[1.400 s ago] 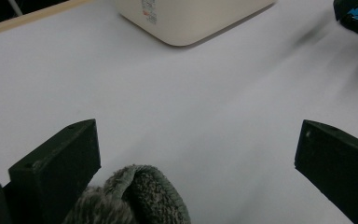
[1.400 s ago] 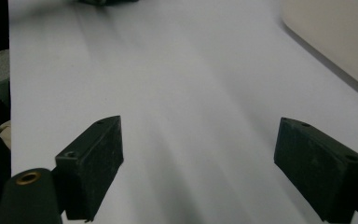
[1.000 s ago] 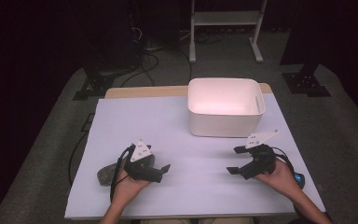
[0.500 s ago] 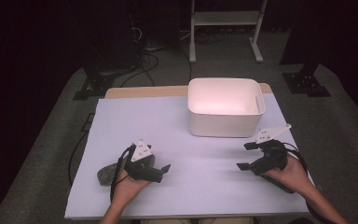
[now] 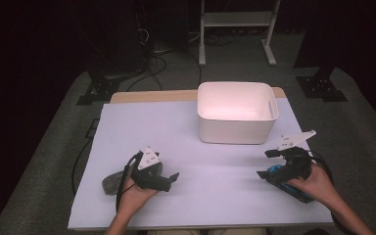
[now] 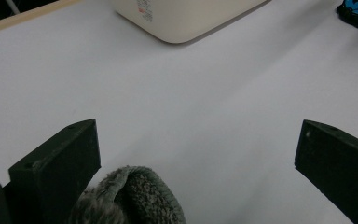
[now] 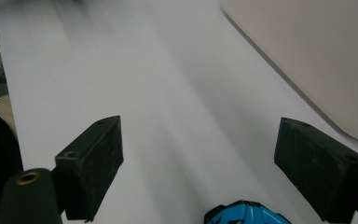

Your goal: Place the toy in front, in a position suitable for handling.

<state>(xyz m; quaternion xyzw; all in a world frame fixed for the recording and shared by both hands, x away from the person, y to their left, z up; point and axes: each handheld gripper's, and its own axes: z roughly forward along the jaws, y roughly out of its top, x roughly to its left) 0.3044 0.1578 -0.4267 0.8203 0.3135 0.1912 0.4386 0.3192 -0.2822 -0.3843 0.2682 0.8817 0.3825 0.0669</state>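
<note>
While partly hidden under right gripper [image 5: 266, 164], blue object [image 7: 247, 214] is cut off.

White bin [image 5: 237, 120], open-topped, on the far right of a white tabletop [image 5: 176, 132] (wooden edge along its far side); metal stand [image 5: 237, 22] and cables [image 5: 152, 58] on the floor beyond.
</note>
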